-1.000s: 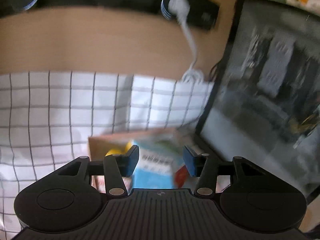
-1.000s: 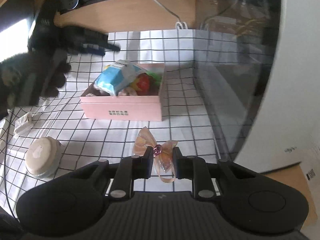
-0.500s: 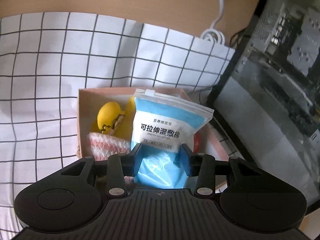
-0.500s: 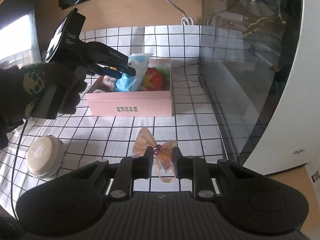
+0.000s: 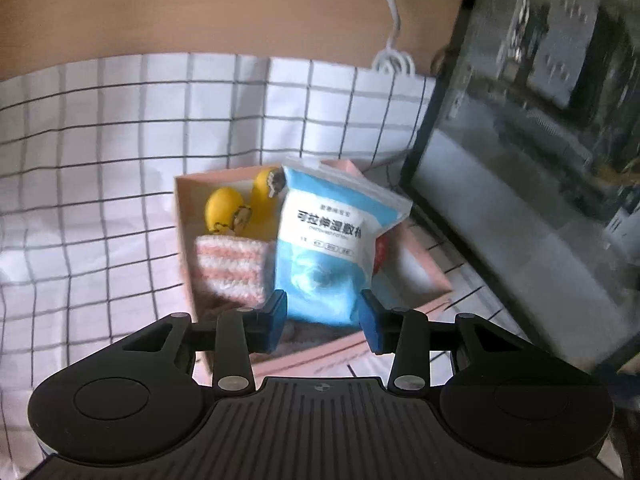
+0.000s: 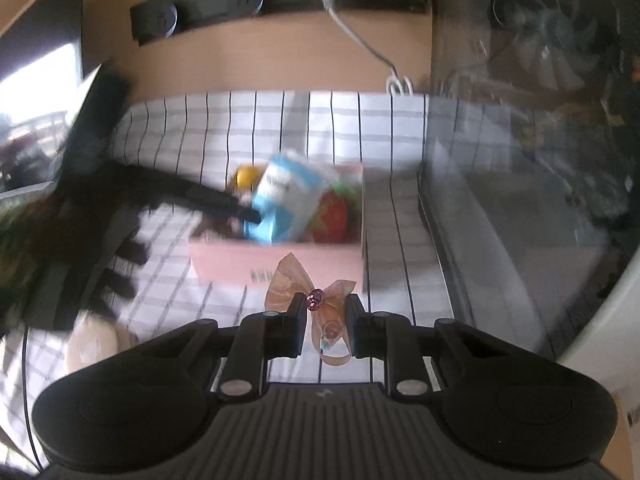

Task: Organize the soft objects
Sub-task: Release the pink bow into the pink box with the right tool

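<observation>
Gridded cloth [image 5: 120,152] runs bare across the left; a round cream puff-like object [image 6: 94,346] sits near the left edge in the right wrist view, blurred. Left gripper [image 5: 323,318], earlier spread and clear above the pink box [image 5: 416,312], now has its jaws pressed on the bottom of the blue-and-white pouch [image 5: 332,248], which stands upright in the box. Judgement: the pouch is being seated or straightened among the other soft items, so that step looks nearly done. Packed left of it are a yellow toy [image 5: 228,210] and a pink-striped knit piece [image 5: 232,264]; a red soft toy [image 6: 330,218] is wedged on its right. Right gripper [image 6: 322,326] pinches a peach ribbon bow [image 6: 316,292], which has risen off the cloth and hangs just this side of the box's near wall. Box looks crowded; the open room is at its right end. Further right, a dark glass-fronted case [image 5: 540,200] stands close beside the box, leaving a narrow lane.
</observation>
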`<act>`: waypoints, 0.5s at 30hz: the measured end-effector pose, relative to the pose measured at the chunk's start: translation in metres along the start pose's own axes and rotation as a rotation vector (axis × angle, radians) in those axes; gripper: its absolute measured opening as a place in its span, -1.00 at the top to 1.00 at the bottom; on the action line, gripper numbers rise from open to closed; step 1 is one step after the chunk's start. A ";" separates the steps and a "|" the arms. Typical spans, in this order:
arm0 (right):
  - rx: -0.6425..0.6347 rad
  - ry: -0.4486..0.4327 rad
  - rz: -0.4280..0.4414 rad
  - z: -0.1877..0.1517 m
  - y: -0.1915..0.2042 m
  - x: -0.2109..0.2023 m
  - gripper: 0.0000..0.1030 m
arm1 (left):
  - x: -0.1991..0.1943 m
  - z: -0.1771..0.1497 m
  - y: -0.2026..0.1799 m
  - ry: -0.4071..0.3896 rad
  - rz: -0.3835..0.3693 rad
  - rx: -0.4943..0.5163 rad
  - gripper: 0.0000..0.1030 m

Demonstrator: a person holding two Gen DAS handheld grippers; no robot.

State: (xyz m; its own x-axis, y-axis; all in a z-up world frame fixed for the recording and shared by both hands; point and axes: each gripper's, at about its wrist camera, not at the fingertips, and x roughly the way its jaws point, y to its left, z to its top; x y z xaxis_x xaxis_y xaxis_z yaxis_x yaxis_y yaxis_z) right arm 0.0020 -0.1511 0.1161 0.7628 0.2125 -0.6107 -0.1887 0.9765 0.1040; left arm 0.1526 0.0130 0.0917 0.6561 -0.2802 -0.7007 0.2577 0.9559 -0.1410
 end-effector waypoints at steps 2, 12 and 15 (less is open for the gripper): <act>-0.007 -0.039 0.012 0.022 0.001 0.005 0.61 | -0.017 -0.004 0.008 -0.026 -0.022 -0.039 0.15; -0.036 -0.060 0.176 0.103 0.059 0.108 0.61 | -0.141 -0.090 0.088 -0.157 -0.007 -0.381 0.16; 0.010 0.166 0.201 0.094 0.072 0.175 0.61 | -0.177 -0.114 0.117 -0.191 0.101 -0.496 0.16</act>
State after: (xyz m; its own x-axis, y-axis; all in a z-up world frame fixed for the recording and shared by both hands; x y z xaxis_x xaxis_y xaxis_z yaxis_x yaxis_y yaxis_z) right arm 0.1800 -0.0405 0.0901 0.5984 0.3947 -0.6972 -0.3200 0.9155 0.2436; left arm -0.0140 0.1840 0.1197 0.7897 -0.1515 -0.5945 -0.1487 0.8928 -0.4251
